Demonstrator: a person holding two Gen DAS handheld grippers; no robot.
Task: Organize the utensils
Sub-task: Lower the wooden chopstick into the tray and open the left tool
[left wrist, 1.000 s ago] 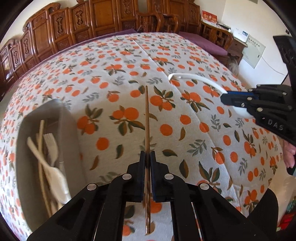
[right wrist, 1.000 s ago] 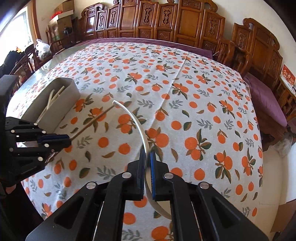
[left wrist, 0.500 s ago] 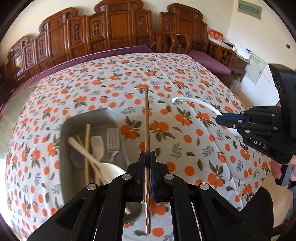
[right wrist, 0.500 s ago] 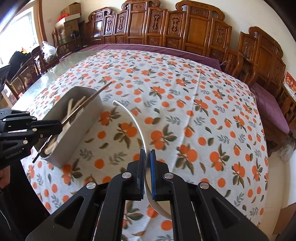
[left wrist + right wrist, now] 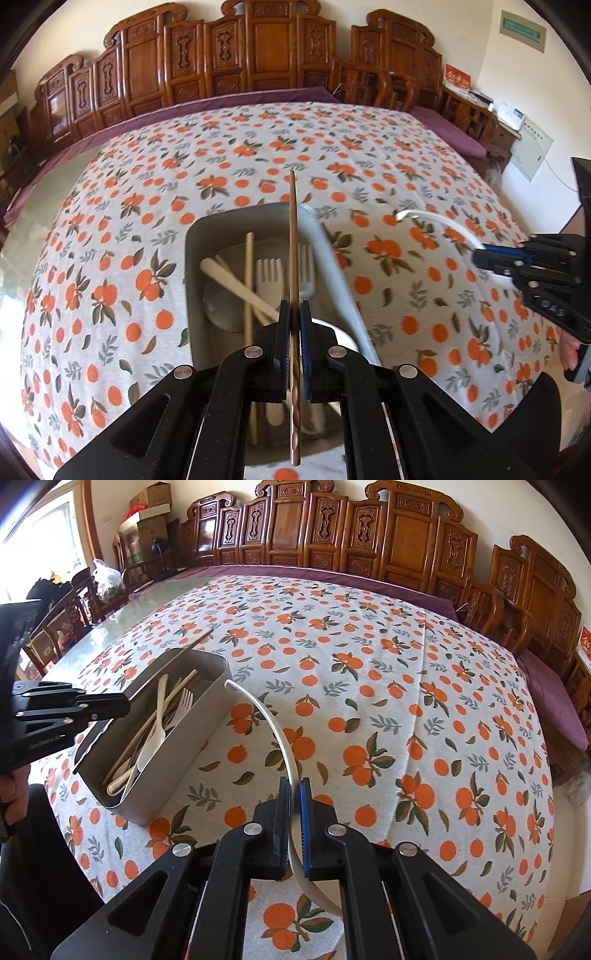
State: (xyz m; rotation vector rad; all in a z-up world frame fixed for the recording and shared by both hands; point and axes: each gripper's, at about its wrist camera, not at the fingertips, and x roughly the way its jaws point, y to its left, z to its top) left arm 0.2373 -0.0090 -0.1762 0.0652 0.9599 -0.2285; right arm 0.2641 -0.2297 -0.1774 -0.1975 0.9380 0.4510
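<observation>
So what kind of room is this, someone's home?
Most likely a home dining room. A large table under an orange-print tablecloth is ringed by carved wooden chairs, and a grey bin on it holds forks and chopsticks. Cardboard boxes stacked in a corner suggest a lived-in house.

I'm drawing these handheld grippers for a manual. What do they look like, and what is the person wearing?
Both are matte black plastic. The left gripper and right gripper each have two angular fingers with triangular cut-outs, round silver bolt heads and ribbed pads edged in blue. Raised "DAS" lettering shows on the right one's side; the left one's side carries small lettering too blurred to read. No cables show. The person's clothing looks dark.
</observation>
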